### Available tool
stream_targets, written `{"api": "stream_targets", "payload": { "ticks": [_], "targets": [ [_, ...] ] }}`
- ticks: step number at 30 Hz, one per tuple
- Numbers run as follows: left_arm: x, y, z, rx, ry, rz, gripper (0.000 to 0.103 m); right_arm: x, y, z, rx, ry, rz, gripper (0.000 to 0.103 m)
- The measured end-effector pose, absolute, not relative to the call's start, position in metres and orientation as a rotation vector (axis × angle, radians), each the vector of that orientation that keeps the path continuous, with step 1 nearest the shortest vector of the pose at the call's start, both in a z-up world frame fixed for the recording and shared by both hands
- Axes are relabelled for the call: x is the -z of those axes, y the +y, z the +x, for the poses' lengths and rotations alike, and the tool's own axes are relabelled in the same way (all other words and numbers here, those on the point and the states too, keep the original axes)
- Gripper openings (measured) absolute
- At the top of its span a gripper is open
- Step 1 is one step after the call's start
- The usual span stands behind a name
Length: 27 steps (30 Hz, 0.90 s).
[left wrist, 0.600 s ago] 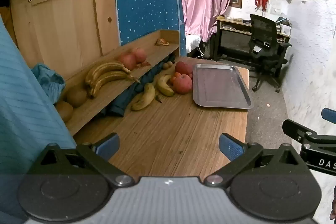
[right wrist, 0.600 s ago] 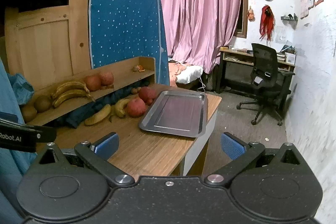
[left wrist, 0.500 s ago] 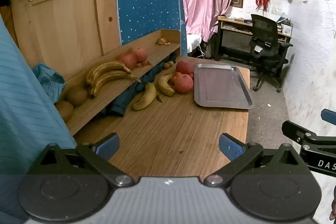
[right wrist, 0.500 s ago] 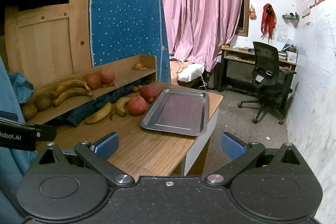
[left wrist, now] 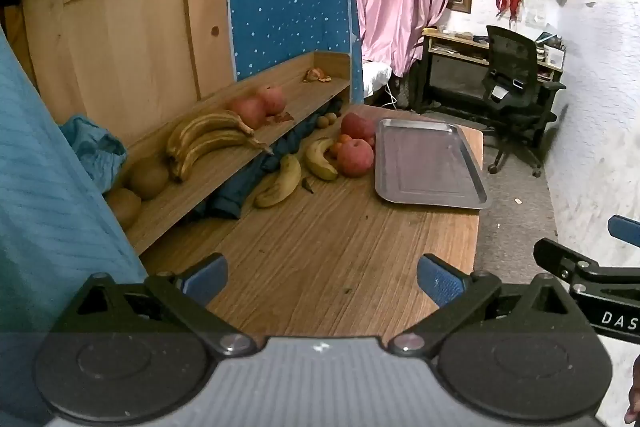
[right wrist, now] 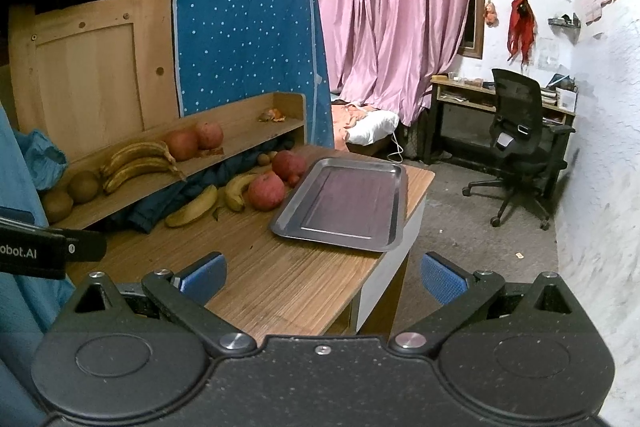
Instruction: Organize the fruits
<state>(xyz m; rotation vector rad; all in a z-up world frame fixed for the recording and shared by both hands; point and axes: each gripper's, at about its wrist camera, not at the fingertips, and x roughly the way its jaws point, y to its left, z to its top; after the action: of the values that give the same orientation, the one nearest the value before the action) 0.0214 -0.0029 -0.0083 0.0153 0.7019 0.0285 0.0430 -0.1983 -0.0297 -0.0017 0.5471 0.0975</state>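
Note:
An empty metal tray point(left wrist: 428, 163) point(right wrist: 344, 203) lies on the far right part of the wooden table point(left wrist: 320, 251). Left of it sit two loose bananas point(left wrist: 280, 183) point(right wrist: 196, 205), red apples point(left wrist: 354, 157) point(right wrist: 266, 191) and small oranges point(left wrist: 343, 141). On the low wooden shelf point(left wrist: 224, 171) rest a banana bunch point(left wrist: 208, 143) point(right wrist: 136, 163), two red fruits point(left wrist: 260, 105) and two brown round fruits point(left wrist: 148, 177). My left gripper point(left wrist: 322, 279) hangs open over the near table edge. My right gripper point(right wrist: 322, 277) is open too, at the table's near right corner, well short of the fruit.
A blue cloth point(left wrist: 256, 175) is stuffed under the shelf. Blue fabric point(left wrist: 44, 187) fills the left side. An office chair point(right wrist: 520, 131) and desk point(right wrist: 496, 107) stand on open floor to the right. Peel scraps point(left wrist: 316, 75) lie at the shelf's far end.
Both grippers have drifted slightly, so the view shifts a little; the fruit and tray have stayed put and both grippers remain open.

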Motion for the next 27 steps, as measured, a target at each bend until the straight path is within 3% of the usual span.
{"api": "stream_targets", "payload": {
  "ticks": [27],
  "targets": [
    [0.010,-0.025,0.044,-0.138,0.766,0.016,0.103,0.046,-0.228,0.079,-0.197,0.623,0.026,0.102]
  ]
}}
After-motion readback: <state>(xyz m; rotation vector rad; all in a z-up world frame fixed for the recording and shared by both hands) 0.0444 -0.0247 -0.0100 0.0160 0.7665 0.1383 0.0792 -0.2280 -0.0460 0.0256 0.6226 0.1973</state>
